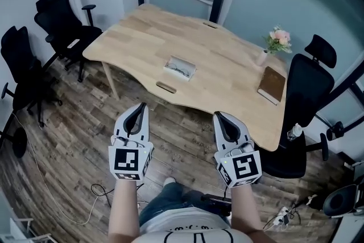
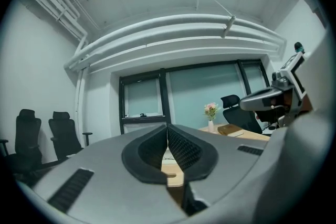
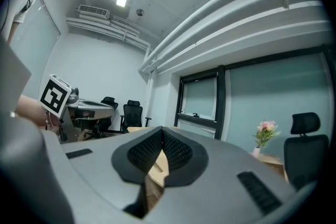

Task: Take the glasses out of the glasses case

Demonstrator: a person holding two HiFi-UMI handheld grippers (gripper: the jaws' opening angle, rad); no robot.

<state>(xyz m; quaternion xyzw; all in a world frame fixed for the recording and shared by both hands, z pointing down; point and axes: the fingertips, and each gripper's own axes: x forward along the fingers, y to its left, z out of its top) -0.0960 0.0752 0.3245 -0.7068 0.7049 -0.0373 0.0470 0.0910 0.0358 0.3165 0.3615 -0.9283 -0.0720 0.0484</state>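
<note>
The open white glasses case (image 1: 180,67), with dark-framed glasses in it, lies near the front edge of the light wooden table (image 1: 227,74). Both grippers hover level over the floor in front of the table, well short of the case. My left gripper (image 1: 140,107) is shut with nothing in it, and so is my right gripper (image 1: 219,117). In the left gripper view the jaws (image 2: 167,128) meet, and a sliver of table and a white shape show below them. The right gripper's jaws (image 3: 162,135) are also pressed together and empty.
A brown book (image 1: 272,85) and a small vase of pink flowers (image 1: 277,41) sit at the table's right end. Black office chairs stand at the left (image 1: 62,28) and right (image 1: 307,94). Cables (image 1: 99,193) trail on the wooden floor near my feet.
</note>
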